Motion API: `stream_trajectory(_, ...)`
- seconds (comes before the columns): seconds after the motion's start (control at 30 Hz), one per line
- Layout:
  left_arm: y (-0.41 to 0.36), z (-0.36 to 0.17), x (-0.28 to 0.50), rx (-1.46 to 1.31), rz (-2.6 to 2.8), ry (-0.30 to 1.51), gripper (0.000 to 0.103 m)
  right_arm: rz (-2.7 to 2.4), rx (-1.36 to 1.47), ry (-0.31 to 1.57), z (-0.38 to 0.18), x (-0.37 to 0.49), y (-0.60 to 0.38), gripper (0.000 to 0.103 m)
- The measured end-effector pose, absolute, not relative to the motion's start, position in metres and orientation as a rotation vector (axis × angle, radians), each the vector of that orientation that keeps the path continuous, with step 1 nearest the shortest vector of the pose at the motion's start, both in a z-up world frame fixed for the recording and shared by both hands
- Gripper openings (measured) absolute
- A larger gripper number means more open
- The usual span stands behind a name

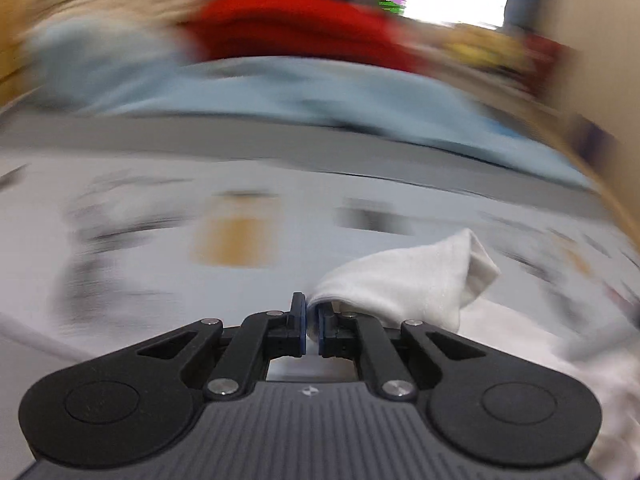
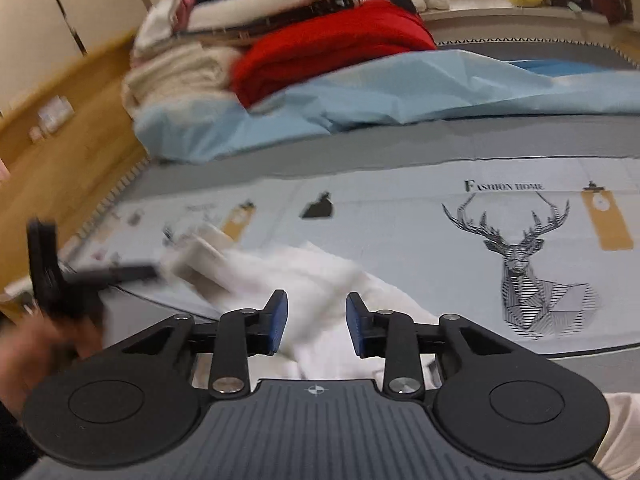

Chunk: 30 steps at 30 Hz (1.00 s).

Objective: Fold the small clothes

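**Left claw pinches a white garment while the right claw stands spread above the cloth**

In the left wrist view, the left gripper has its two blue-padded fingers pressed together on the edge of a small white garment; the cloth rises from the pinch and bunches out to the right of the claw, ending in a folded corner; the background is heavily smeared, so only a pale printed bed cover, a light blue sheet and a red cloth can be made out.

In the right wrist view, the right gripper has its fingers spread apart with nothing pinched; white cloth lies on the bed cover just ahead of and beneath the gap between the pads, and stretches away to the left; at the left edge, blurred, the other gripper reaches toward that cloth's far end, with a person's hand behind it; a deer print sits on the cover to the right, well apart from the cloth; farther back lie the blue sheet, the red cloth and a stack of folded linens.
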<state>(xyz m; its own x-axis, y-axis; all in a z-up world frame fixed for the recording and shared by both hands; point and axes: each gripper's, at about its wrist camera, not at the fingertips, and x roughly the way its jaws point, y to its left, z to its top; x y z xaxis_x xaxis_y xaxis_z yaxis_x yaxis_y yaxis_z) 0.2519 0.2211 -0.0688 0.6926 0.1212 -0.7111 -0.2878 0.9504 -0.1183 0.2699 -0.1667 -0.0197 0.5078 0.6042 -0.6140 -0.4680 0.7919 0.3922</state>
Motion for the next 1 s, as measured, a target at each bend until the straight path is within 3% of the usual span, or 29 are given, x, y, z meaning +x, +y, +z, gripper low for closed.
stream_trajectory(0.2, 0.408, -0.085, 0.184, -0.553, 0.772, 0.722, 0.004, 0.634, 0.073, 0.862, -0.033, 0.27, -0.154, 0.034)
stream_trajectory(0.33, 0.445, -0.084, 0.167, -0.572, 0.919, 0.694, 0.006, 0.686, 0.007, 0.93, -0.043, 0.267, -0.146, 0.042)
stream_trajectory(0.43, 0.445, -0.076, 0.168, -0.607, 0.932, 0.68, 0.016, 0.756, -0.09, 0.958, -0.05, 0.256, -0.133, 0.043)
stream_trajectory(0.53, 0.407, -0.059, 0.191, -0.579, 0.776, 0.659, 0.02, 0.819, -0.206, 0.985, -0.06, 0.24, -0.116, 0.044)
stream_trajectory(0.67, 0.325, -0.054, 0.236, -0.459, 0.417, 0.719, 0.035, 0.823, -0.399, 1.007, -0.079, 0.223, -0.099, 0.043)
stream_trajectory(0.7, 0.303, -0.057, 0.246, -0.443, 0.336, 0.74, 0.038, 0.828, -0.419, 1.016, -0.081, 0.22, -0.098, 0.04)
stream_trajectory(0.8, 0.234, -0.07, 0.273, -0.392, 0.083, 0.827, 0.04, 0.871, -0.41, 0.999, -0.075, 0.213, -0.105, 0.008)
stream_trajectory(1.0, 0.121, -0.096, 0.296, -0.233, -0.158, 0.93, 0.053, 0.87, -0.305, 0.907, -0.051, 0.21, -0.145, 0.002)
